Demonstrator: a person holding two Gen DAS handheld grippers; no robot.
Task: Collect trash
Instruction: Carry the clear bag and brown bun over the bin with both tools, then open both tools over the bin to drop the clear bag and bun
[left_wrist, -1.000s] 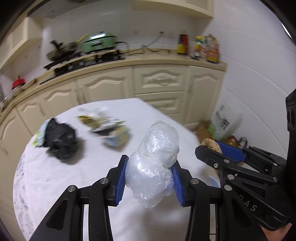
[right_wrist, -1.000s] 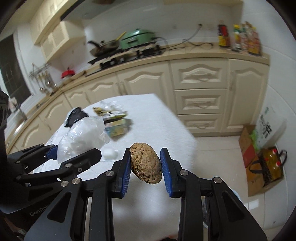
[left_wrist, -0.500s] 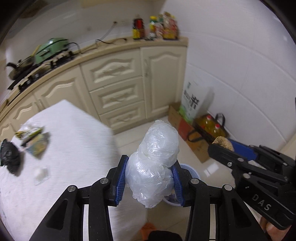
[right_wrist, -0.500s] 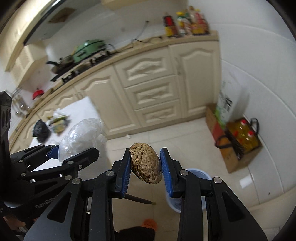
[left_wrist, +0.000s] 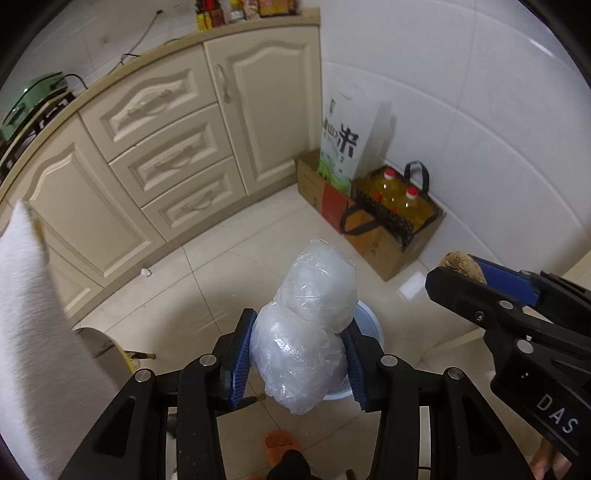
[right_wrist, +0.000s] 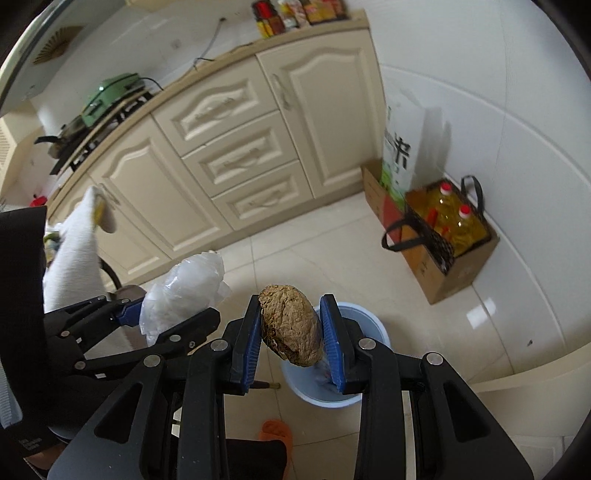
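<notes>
My left gripper (left_wrist: 297, 360) is shut on a crumpled clear plastic bag (left_wrist: 306, 332) and holds it in the air over the floor. My right gripper (right_wrist: 291, 338) is shut on a brown crumpled wad (right_wrist: 290, 325). A pale blue trash bin (right_wrist: 364, 325) stands on the tiled floor right below and behind both loads; in the left wrist view only its rim (left_wrist: 371, 325) shows behind the bag. The right gripper's wad (left_wrist: 460, 262) shows at the right of the left wrist view. The plastic bag (right_wrist: 184, 291) shows at the left of the right wrist view.
Cream cabinets (left_wrist: 162, 155) run along the back. A cardboard box with oil bottles (left_wrist: 399, 206) and a rice bag (left_wrist: 341, 144) stand by the white tiled wall. The white-clothed table edge (left_wrist: 26, 314) is at left. An orange slipper (left_wrist: 280, 445) lies on the floor.
Both grippers have swung right and down, away from the table, and now hang over the blue bin on the floor. Each still holds its piece of trash.
</notes>
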